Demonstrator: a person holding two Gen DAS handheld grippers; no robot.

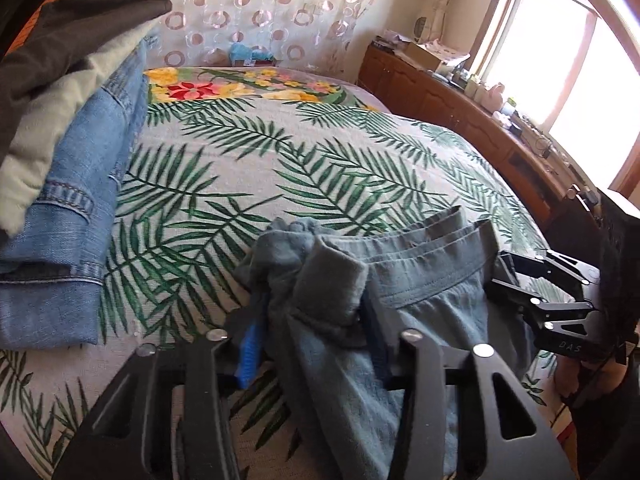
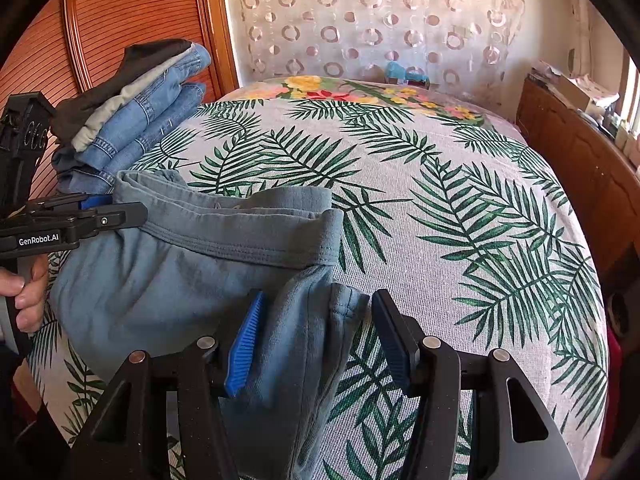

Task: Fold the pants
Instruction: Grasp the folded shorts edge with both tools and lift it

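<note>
Nearest, the left gripper (image 1: 316,320) has its jaws pinching one corner of the grey-blue cotton pants' (image 2: 180,276) waistband while the right gripper's (image 2: 316,344) jaws stand spread around the other, apparently to lift it evenly off the palm-print bed (image 2: 440,240).

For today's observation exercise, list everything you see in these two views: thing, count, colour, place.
pants: one, grey-blue, near edge of bed
folded clothes: one stack, denim blue, grey, black, bed's left side
bedspread: one, pale with green palm leaves, covering bed
curtain: one, white with circles, behind bed
cabinet: one, brown wood, beside bed under window
left gripper: black, blue pads, clamped on pants
right gripper: black, blue pads, open around pants
hand: one, holding left gripper
</note>
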